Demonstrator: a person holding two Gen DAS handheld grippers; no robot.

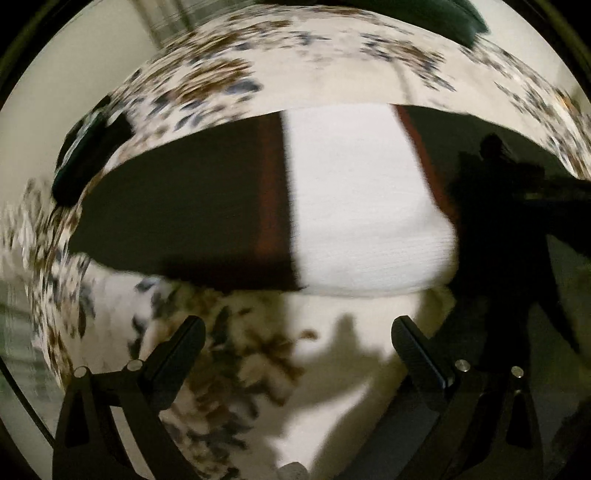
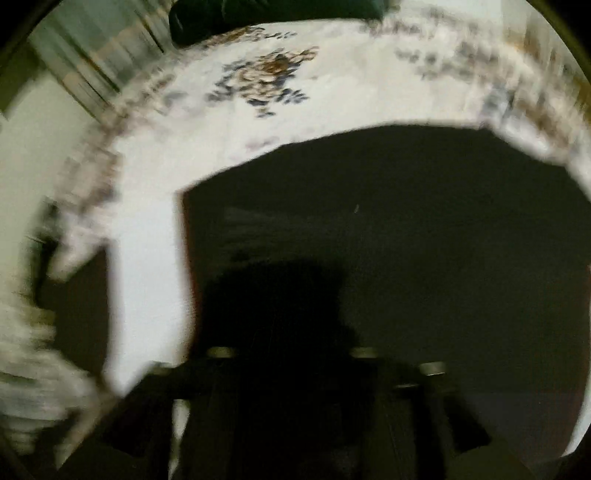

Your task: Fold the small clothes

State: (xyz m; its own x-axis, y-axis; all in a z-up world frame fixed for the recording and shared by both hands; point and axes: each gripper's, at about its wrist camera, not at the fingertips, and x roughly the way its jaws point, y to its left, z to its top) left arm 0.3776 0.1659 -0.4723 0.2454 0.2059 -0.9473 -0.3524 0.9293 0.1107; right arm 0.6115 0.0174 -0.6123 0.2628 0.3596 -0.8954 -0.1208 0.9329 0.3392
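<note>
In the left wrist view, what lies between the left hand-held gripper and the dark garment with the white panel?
Only bare floral-print cloth with shadows separates the left hand-held gripper from the dark garment with the white panel.

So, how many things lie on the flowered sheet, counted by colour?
Dark cloth: 1
White cloth: 1
Dark green cushion: 1
Small black object: 1
Total: 4

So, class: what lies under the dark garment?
The flowered sheet shows around the dark garment, so the garment lies on it. A white cloth crosses over the garment. Anything directly beneath is covered.
</note>
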